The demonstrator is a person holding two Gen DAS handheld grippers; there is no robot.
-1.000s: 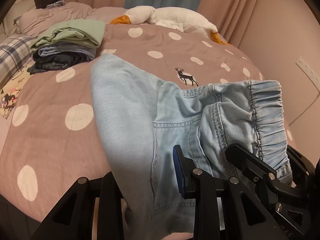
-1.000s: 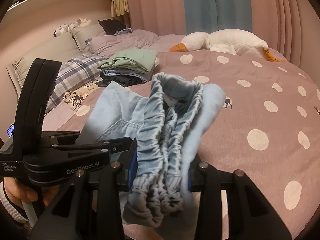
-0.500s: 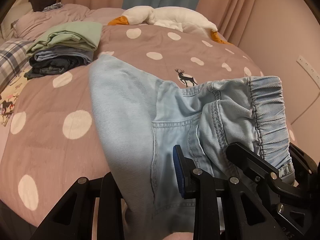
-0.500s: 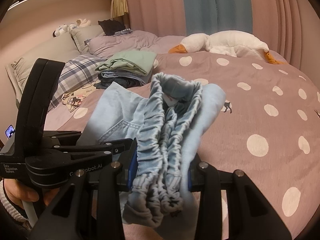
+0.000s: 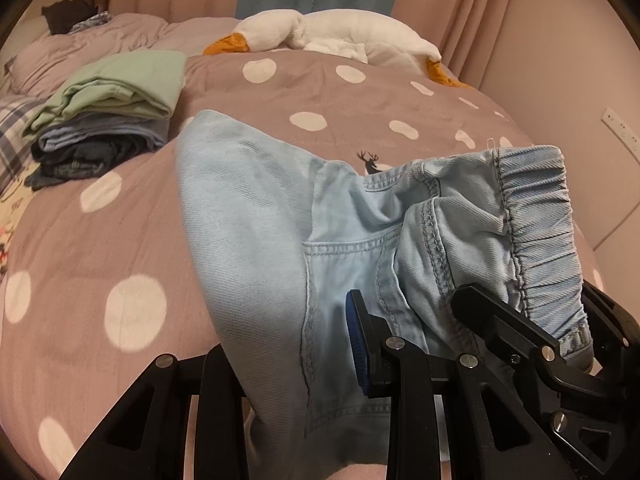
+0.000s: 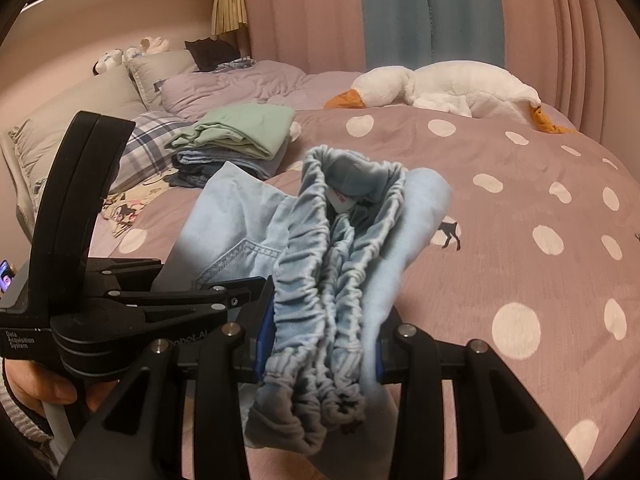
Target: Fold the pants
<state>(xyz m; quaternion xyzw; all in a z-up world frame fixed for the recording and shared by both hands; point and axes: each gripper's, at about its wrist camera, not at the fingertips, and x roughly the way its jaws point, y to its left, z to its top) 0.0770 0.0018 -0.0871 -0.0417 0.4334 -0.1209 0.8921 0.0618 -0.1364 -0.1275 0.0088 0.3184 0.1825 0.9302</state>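
We hold the pale denim pants (image 5: 280,240) off the polka-dot bedspread (image 5: 100,240), the left gripper (image 5: 304,364) pinching the seat fabric, the right gripper (image 6: 324,344) clamping the bunched elastic waistband (image 6: 320,280). They look soft, light and floppy; seams and waistband should grip best. Beyond the pants sit folded clothes (image 5: 108,120) and a plush goose (image 5: 332,36).

Goose plush (image 6: 440,88), folded clothes stack (image 6: 236,140), perhaps pillows (image 6: 164,68)

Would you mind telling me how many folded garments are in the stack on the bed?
3 that I can tell apart: a green garment on top, a blue one under it, and a dark one at the bottom. More may be hidden inside the stack.
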